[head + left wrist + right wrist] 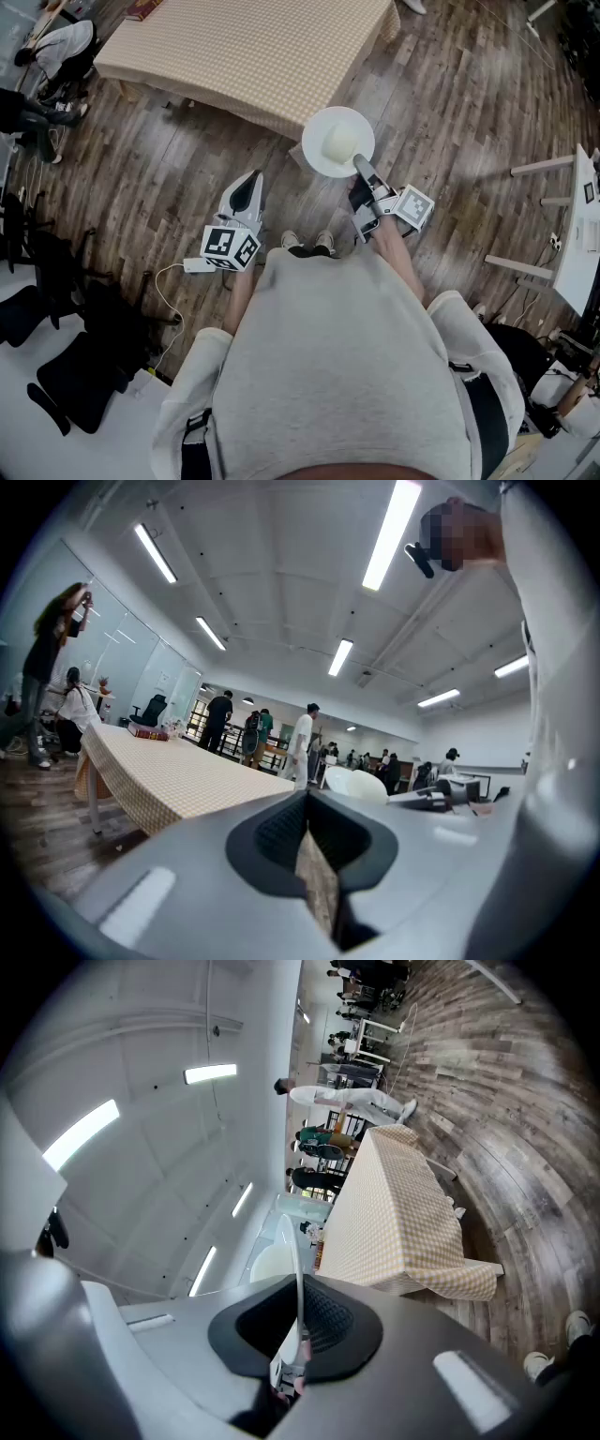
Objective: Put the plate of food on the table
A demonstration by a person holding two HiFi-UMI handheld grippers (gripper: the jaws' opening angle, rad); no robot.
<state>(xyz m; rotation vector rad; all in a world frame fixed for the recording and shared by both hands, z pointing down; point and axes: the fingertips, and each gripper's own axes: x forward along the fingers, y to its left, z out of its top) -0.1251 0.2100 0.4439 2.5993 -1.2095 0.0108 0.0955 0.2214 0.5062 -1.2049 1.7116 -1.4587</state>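
Left gripper (249, 187) hangs pinched together on nothing. Right gripper (362, 169) is clamped on the rim of the plate (319, 156), pale food (344, 141) on it, over the floor just short of the checkered table (244, 56). Carry mostly done I'd say, set-down's left.

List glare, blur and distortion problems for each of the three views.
Head view: sharp and evenly lit, but the white plate is nearly blown out. Left gripper view: strong fisheye bending, dark corners, glaring ceiling lights, a mosaic patch top right. Right gripper view: same fisheye, scene rolled sideways with the floor at right, the plate's rim edge-on and soft near the lens.
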